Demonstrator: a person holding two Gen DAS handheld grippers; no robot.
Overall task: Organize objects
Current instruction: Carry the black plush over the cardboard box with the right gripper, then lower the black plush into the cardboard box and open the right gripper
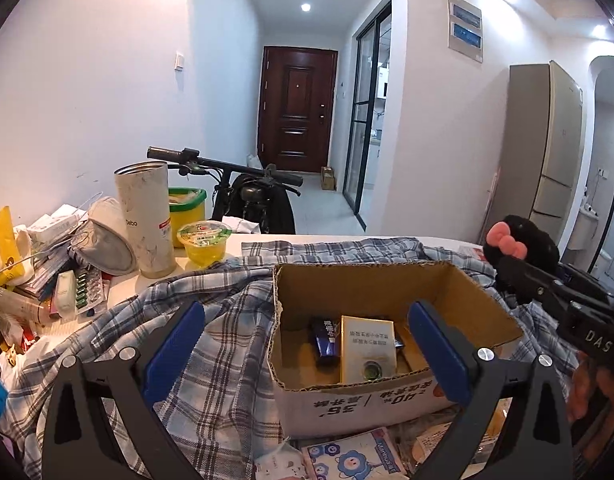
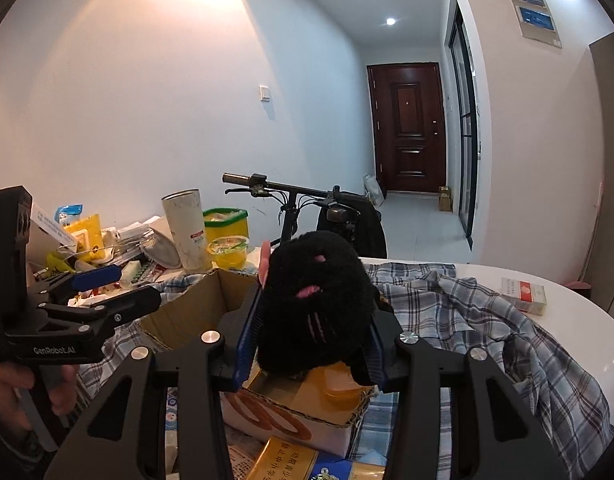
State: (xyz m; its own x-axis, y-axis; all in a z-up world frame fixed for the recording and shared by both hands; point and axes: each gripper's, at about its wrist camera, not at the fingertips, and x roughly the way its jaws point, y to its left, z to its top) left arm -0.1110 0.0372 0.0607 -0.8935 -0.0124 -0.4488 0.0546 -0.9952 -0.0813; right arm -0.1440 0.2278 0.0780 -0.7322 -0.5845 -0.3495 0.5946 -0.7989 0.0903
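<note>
Right gripper (image 2: 307, 344) clamps black plush toy (image 2: 315, 300), jaws closed tight on it, poised over cardboard box (image 1: 387, 280).
Left gripper (image 1: 307, 352) gapes wide, empty, flanking box, probably steadying it for the drop.

A black plush toy (image 2: 315, 300) with pink stitched marks and a pink bow (image 1: 507, 236) sits clamped between the jaws, above the open cardboard box (image 1: 387, 280). The box stands upright on a blue-and-white checked shirt (image 1: 211, 320) spread over the worktop, flaps cut away, printed text on its near wall. Inside lie a gold-and-white carton (image 1: 367, 348) and, at its 9 o'clock, a dark blue pack (image 1: 325, 338).
</note>
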